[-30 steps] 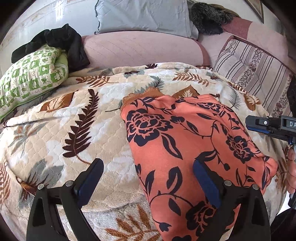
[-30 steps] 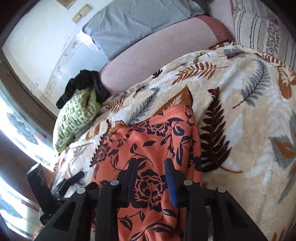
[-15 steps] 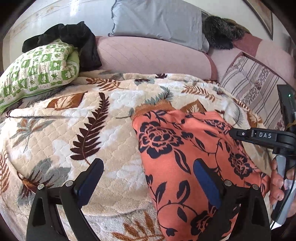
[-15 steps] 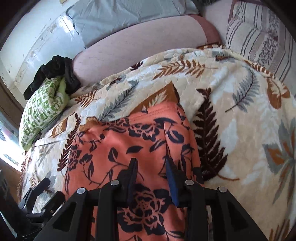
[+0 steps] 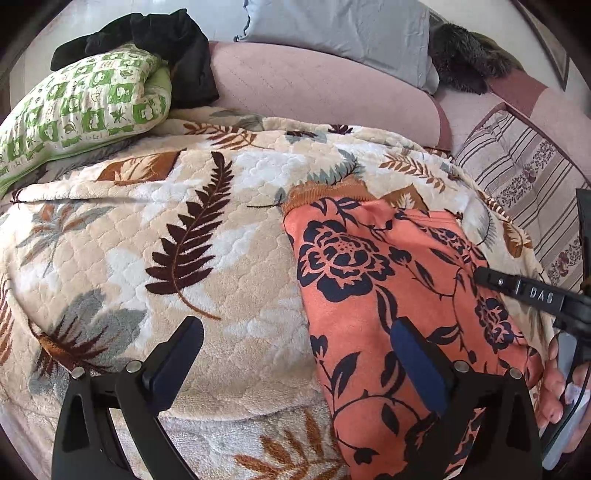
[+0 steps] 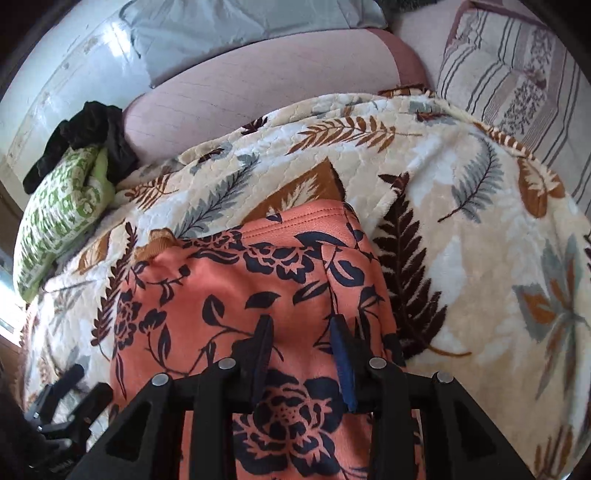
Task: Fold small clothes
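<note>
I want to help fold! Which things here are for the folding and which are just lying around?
For the folding:
- orange flowered garment
- left hand-held gripper
- right hand-held gripper

Just lying around:
- green patterned pillow
- black clothing
- grey pillow
- striped cushion

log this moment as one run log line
stage: fold pending | orange floral garment: flat on leaf blanket | left gripper: open, straddling garment's left edge | right gripper: narrow gap above garment, grip unclear
</note>
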